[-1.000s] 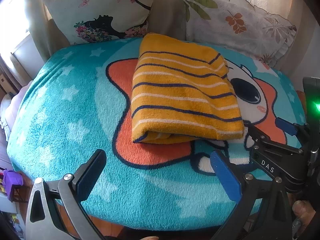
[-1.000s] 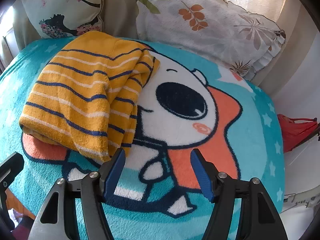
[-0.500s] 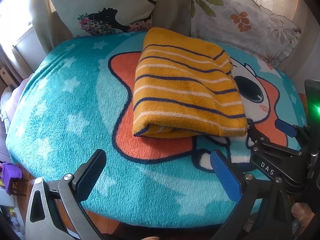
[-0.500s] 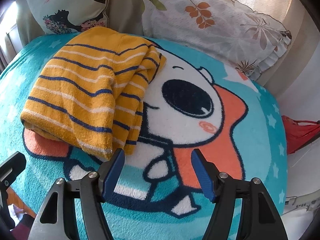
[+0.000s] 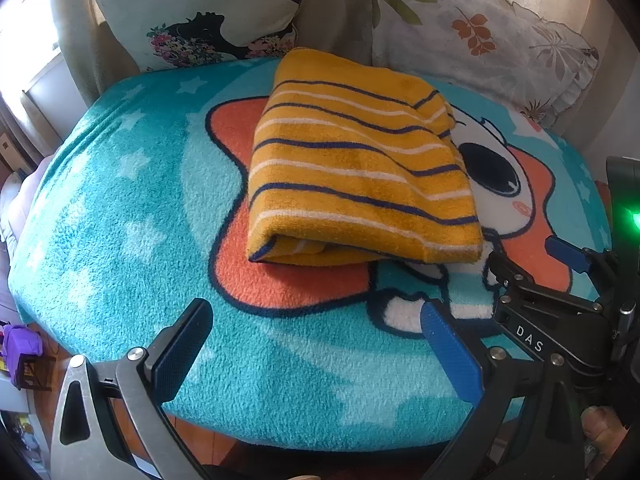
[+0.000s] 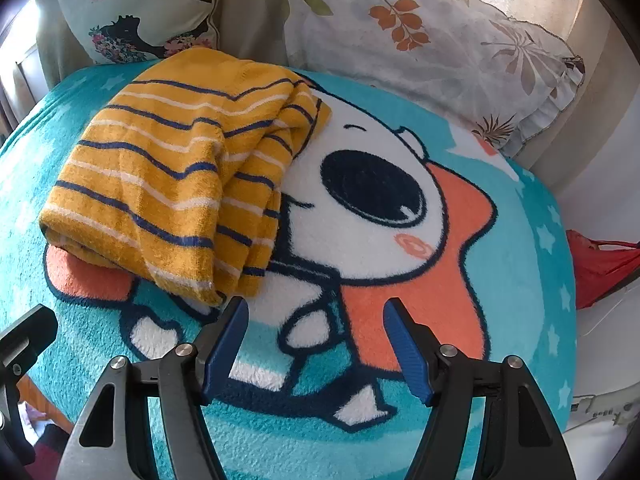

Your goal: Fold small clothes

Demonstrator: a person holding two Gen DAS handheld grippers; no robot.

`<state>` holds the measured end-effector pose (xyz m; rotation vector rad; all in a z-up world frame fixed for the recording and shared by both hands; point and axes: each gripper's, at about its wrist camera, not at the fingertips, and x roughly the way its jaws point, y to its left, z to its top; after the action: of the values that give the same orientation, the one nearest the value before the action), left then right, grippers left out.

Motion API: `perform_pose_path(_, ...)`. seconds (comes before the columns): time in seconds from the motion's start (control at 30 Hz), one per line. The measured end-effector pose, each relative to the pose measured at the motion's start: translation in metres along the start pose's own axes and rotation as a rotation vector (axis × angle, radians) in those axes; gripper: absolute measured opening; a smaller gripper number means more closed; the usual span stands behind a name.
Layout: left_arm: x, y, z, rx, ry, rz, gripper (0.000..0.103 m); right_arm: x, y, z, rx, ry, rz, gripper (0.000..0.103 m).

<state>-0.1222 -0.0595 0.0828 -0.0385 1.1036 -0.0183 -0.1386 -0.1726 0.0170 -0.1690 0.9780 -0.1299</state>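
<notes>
A folded yellow garment [image 5: 352,168] with navy and white stripes lies on the teal cartoon blanket [image 5: 120,216]; it also shows in the right wrist view [image 6: 172,168]. My left gripper [image 5: 316,344] is open and empty, held above the blanket's near edge, short of the garment. My right gripper [image 6: 316,344] is open and empty, just in front of the garment's near right corner; it also shows at the right of the left wrist view [image 5: 532,280].
Two patterned pillows [image 5: 208,12] [image 6: 440,40] lean against the back. A red item [image 6: 600,268] lies off the blanket's right side. The blanket's front edge [image 5: 280,436] drops to the floor.
Both grippers have drawn back a little from the garment and risen slightly. The garment lies still, folded as before.
</notes>
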Motion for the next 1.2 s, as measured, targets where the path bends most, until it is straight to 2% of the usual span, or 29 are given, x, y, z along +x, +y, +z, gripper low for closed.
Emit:
perform_pose_path(0.47,0.001,-0.013,-0.002,0.003,0.011,-0.003,0.103,-0.001,-0.011,-0.006,0.001,-0.002,0.011,0.075)
perform_pose_path(0.6,-0.001,-0.016,-0.002,0.011,0.003,0.022,0.103,-0.001,-0.014,-0.007,0.005,-0.005,0.014,0.075)
perform_pose_path(0.77,-0.011,-0.026,0.000,0.046,-0.055,0.086,0.103,-0.001,-0.020,-0.009,0.018,-0.008,0.014,0.075)
perform_pose_path(1.2,-0.005,-0.027,0.004,0.063,-0.040,0.081,0.103,-0.003,-0.023,-0.010,0.034,-0.017,0.012,0.075)
